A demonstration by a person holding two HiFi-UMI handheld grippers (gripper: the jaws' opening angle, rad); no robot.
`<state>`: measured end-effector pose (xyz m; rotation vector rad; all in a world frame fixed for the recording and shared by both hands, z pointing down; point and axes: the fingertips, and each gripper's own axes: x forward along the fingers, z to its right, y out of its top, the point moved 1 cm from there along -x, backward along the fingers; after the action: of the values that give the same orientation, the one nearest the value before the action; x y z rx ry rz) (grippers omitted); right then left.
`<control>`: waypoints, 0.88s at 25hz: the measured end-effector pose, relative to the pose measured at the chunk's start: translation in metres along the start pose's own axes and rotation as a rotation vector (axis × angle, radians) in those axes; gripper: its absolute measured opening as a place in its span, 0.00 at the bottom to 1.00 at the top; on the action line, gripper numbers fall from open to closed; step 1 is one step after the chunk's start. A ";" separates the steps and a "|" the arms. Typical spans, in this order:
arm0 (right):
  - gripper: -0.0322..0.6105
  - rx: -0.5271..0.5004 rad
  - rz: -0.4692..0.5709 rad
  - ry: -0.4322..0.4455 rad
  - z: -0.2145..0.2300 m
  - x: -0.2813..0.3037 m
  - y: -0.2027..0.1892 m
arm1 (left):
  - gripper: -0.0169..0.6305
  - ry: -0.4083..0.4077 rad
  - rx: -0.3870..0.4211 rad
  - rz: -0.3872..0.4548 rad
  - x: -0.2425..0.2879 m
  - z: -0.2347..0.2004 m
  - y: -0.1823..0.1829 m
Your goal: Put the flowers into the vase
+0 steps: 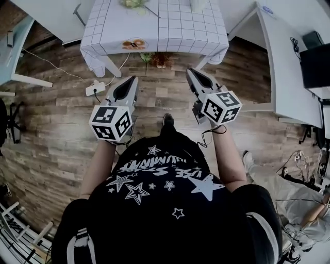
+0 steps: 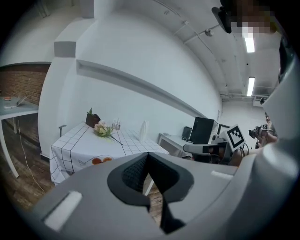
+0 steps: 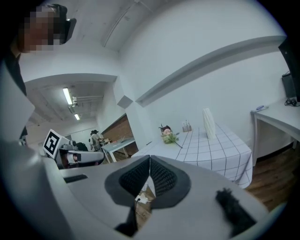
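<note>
A table under a white checked cloth (image 1: 170,26) stands ahead of me, across a stretch of wooden floor. A small bunch of pink and yellow flowers (image 1: 133,3) lies on it at the far left; they also show in the left gripper view (image 2: 102,130) and the right gripper view (image 3: 168,136). A tall white vase (image 2: 143,131) stands upright to their right (image 3: 208,123). My left gripper (image 1: 130,81) and right gripper (image 1: 192,72) are held side by side over the floor, well short of the table. Both are shut with nothing between the pads (image 2: 136,171) (image 3: 161,176).
A white desk (image 1: 289,67) with a dark monitor (image 1: 315,64) stands to the right, and another desk (image 1: 15,46) to the left. A power strip (image 1: 95,88) with cables lies on the floor near the table leg. A person sits at the lower right (image 1: 304,206).
</note>
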<state>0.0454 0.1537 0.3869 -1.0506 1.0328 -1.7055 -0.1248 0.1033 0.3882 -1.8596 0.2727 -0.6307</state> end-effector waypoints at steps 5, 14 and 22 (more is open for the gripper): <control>0.07 -0.002 0.004 0.035 0.041 0.017 0.024 | 0.04 0.040 0.020 0.019 0.037 -0.002 0.025; 0.07 0.010 -0.068 0.088 0.111 0.052 0.041 | 0.04 0.145 0.012 0.043 0.083 -0.010 0.045; 0.07 0.047 -0.078 0.122 0.122 0.077 0.040 | 0.04 0.203 -0.007 0.032 0.090 -0.033 0.046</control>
<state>0.1466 0.0449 0.4038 -0.9781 1.0348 -1.8672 -0.0628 0.0176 0.3802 -1.7961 0.4375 -0.7987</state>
